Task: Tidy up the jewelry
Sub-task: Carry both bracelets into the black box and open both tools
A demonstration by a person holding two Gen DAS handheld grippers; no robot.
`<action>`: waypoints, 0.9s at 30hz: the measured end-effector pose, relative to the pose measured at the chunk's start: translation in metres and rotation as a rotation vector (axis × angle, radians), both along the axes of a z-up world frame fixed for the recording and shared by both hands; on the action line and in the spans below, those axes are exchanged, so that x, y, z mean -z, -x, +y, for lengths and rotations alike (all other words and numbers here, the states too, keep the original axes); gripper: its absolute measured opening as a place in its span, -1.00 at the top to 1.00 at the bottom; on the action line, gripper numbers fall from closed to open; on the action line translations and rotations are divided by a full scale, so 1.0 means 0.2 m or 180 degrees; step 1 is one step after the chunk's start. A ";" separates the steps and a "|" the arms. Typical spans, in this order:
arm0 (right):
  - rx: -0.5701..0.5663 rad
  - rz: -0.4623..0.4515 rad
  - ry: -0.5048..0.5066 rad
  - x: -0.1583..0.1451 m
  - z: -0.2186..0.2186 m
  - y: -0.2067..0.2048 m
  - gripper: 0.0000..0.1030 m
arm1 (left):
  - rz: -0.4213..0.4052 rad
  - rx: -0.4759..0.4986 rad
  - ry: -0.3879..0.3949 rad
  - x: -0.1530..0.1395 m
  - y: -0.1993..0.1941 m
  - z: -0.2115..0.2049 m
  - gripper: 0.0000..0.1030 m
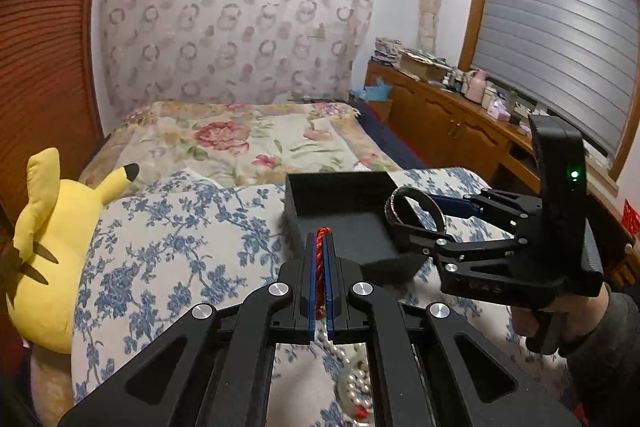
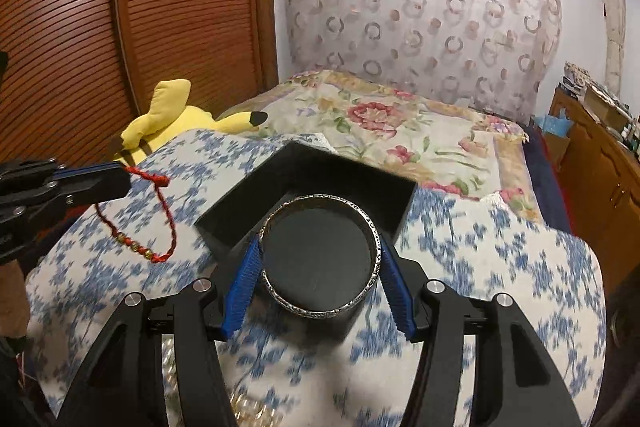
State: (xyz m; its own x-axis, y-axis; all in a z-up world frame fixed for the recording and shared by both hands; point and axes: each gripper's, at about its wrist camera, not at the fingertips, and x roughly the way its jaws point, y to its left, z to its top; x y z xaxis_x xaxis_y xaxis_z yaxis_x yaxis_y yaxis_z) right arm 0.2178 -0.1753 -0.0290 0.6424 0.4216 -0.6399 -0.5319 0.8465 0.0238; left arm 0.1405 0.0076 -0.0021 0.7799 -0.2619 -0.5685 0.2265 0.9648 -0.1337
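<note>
The left gripper (image 1: 319,239) is pressed nearly closed on a red cord (image 1: 320,259), and in the right wrist view that cord (image 2: 160,219) hangs from it in a loop with small gold and red beads at the bottom, clear above the blue-flowered cushion (image 2: 500,287). The right gripper (image 2: 318,255) is spread wide, its blue pads against the outer sides of a silver bangle (image 2: 374,255), which it holds level over the open black box (image 2: 248,195). In the left wrist view the bangle (image 1: 416,211) sits at the box's (image 1: 340,203) right rim, above its dark lining. The box rests on the cushion (image 1: 192,235) with one corner turned toward the right wrist camera; its walls are low and its top is fully open. Bare cushion lies to the left of the box, under the hanging cord, and to its right. A string of pearls (image 1: 360,383) lies on the cushion below the left gripper. A yellow plush (image 1: 52,247) lies at the cushion's left edge, well apart from the box. Beyond the box the bed (image 1: 248,139) stretches back to a patterned curtain (image 1: 240,19).
</note>
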 end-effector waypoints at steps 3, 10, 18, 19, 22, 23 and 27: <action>-0.0001 0.0109 -0.0017 0.03 0.02 -0.08 -0.17 | -0.0009 -0.0021 -0.0004 -0.02 -0.04 0.00 0.96; 0.0000 0.0254 -0.0117 0.08 0.01 -0.14 -0.19 | -0.0013 -0.0042 -0.0042 -0.04 -0.14 -0.03 0.96; 0.0048 0.0100 -0.0216 -0.01 -0.13 -0.04 -0.33 | 0.0051 0.0031 -0.0074 -0.01 -0.26 -0.14 0.96; 0.0062 0.0092 -0.0225 -0.02 -0.15 -0.03 -0.33 | 0.0063 0.0035 -0.0083 0.00 -0.27 -0.15 0.96; 0.0084 0.0091 -0.0243 -0.02 -0.21 0.02 -0.33 | 0.0089 0.0044 -0.0119 0.02 -0.29 -0.19 0.96; 0.0088 0.0082 -0.0243 -0.01 -0.23 0.05 -0.33 | 0.0097 0.0039 -0.0129 0.02 -0.30 -0.20 0.95; 0.0087 0.0067 -0.0234 0.01 -0.28 0.13 -0.33 | 0.0104 0.0023 -0.0172 0.03 -0.29 -0.20 0.33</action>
